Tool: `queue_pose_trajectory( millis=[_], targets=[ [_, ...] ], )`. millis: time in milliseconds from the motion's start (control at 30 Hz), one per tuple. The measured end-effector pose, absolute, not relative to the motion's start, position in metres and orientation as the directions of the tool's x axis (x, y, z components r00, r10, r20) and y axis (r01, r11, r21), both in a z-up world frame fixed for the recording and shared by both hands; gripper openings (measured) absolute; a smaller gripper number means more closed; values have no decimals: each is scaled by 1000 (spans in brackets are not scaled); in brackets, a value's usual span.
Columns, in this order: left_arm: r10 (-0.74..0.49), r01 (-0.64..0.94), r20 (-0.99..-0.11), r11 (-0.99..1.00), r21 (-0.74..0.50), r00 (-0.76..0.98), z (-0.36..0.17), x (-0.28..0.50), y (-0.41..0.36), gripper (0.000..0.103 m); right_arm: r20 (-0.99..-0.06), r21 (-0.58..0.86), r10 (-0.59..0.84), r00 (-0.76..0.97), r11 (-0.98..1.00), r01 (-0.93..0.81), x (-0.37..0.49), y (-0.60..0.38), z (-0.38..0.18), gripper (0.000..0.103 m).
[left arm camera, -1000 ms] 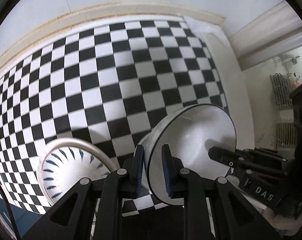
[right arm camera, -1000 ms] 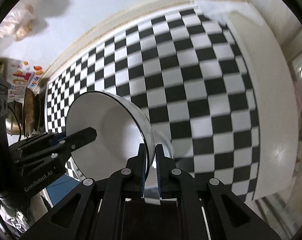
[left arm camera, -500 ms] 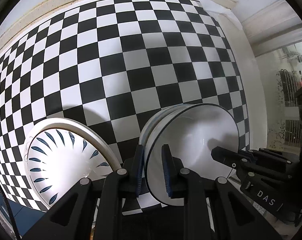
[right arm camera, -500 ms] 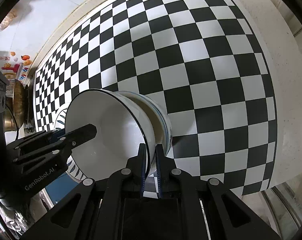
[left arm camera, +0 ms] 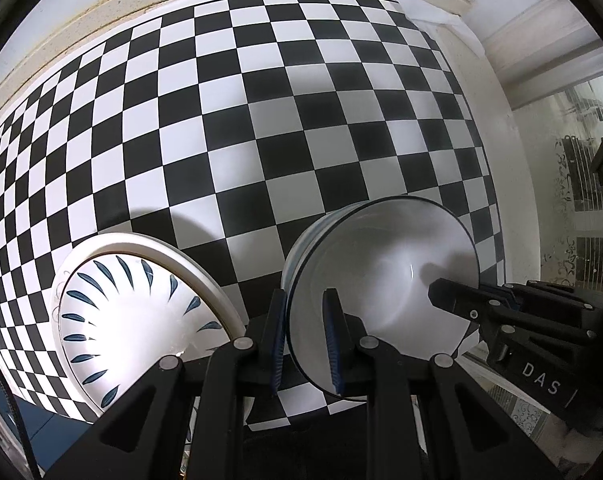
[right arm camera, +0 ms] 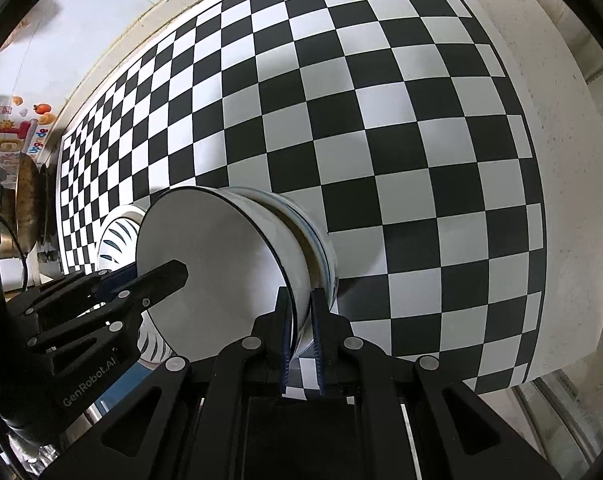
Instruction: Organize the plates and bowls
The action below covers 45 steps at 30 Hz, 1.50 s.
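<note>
I have the white bowl (left arm camera: 381, 280) pinched at its rim from both sides. My left gripper (left arm camera: 306, 340) straddles the near edge, its fingers close around the wall though I cannot tell if both touch; my right gripper (right arm camera: 301, 332) is clamped narrowly on the opposite edge. The bowl sits nested in a second bowl (right arm camera: 321, 248) on the checkered table (left arm camera: 261, 120). Left of my left gripper lies a leaf-patterned plate (left arm camera: 133, 320).

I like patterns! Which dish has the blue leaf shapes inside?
The plate with blue leaves, left of the plain white bowl that both grippers grasp.
</note>
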State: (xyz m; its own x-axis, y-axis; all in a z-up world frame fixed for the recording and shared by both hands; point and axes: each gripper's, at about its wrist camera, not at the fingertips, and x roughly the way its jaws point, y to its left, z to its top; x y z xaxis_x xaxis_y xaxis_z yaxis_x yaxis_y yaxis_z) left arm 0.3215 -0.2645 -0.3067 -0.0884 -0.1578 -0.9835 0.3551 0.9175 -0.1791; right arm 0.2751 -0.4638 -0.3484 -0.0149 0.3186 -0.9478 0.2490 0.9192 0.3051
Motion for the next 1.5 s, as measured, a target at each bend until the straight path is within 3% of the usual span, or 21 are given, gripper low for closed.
queue_pose_trajectory(
  millis=[700,800,967,1100,1167,1233,1267,1500],
  targets=[
    [-158,332,-985,927,-173,-70,-293,315,-258,17,-950,300,313,-11,920,252,266,-466,-338,19],
    [-160,336,-987,928,-159,-25,-278,310,-254,18,-952,298,305,7,925,235,260,-462,-328,23],
    [-151,349,-984,931,-108,97,-242,293,-241,19,-964,262,249,91,948,180,243,-450,-290,43],
    [-155,349,-972,933,-85,177,-215,275,-230,28,-958,252,224,177,955,154,221,-441,-254,64],
    [-166,364,-963,928,-80,212,-201,264,-223,46,-953,252,218,212,956,147,208,-437,-237,78],
    [-178,374,-955,924,-81,235,-190,253,-218,63,-950,241,203,239,960,141,198,-433,-224,82],
    [-179,380,-951,922,-73,251,-185,246,-215,66,-948,229,188,256,964,138,191,-430,-215,84],
    [-194,361,-935,929,-78,297,-157,218,-198,71,-932,188,131,337,972,142,151,-416,-177,88]
  ],
)
